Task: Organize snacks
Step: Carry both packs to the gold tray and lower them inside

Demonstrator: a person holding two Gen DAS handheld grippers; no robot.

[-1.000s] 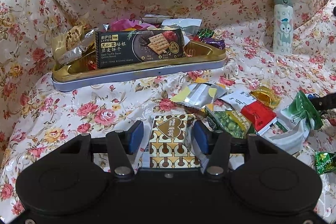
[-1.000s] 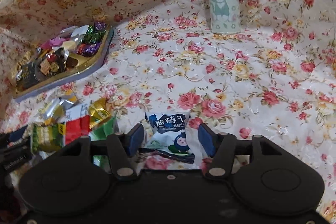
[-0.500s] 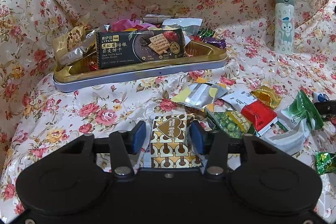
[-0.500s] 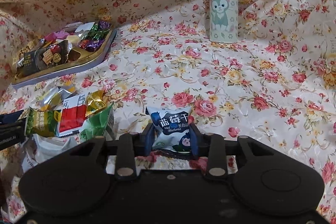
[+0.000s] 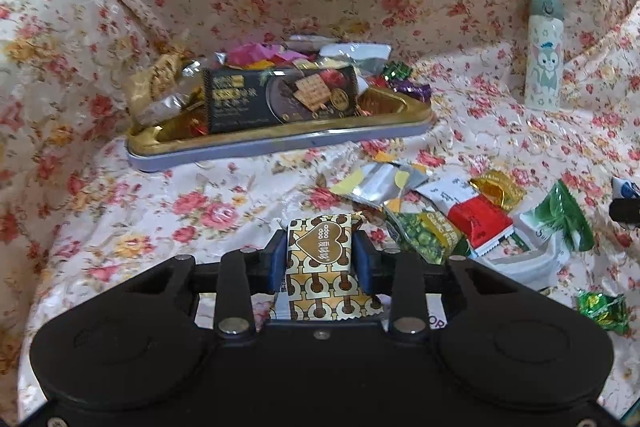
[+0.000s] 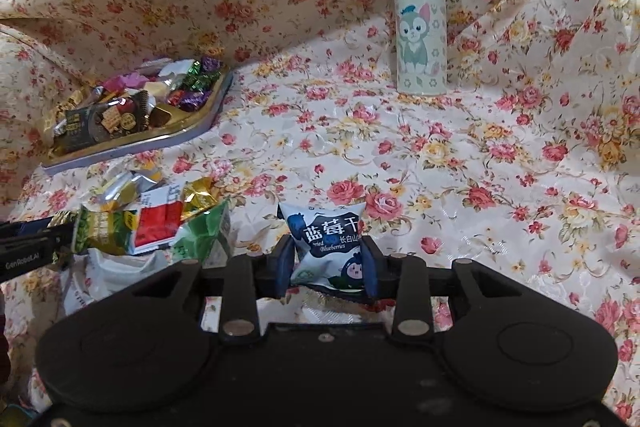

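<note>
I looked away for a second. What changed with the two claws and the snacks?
Both claws closed on packets: the left claw on the gold-brown heart packet, the right claw on the blueberry packet, which tipped up. Tray, loose snacks and bottle stayed.

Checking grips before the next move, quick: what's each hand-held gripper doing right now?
Left hand-held gripper: just closed on the gold-and-brown patterned snack packet.
Right hand-held gripper: shut on the white-and-blue dried blueberry pouch.

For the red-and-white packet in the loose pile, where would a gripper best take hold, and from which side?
Best across the red-and-white packet at its two long edges, at the red half, coming from above. It lies flat on top of the pile with that half clear; its white end abuts the gold-wrapped candy and the green pea packet crowds one long edge.
</note>
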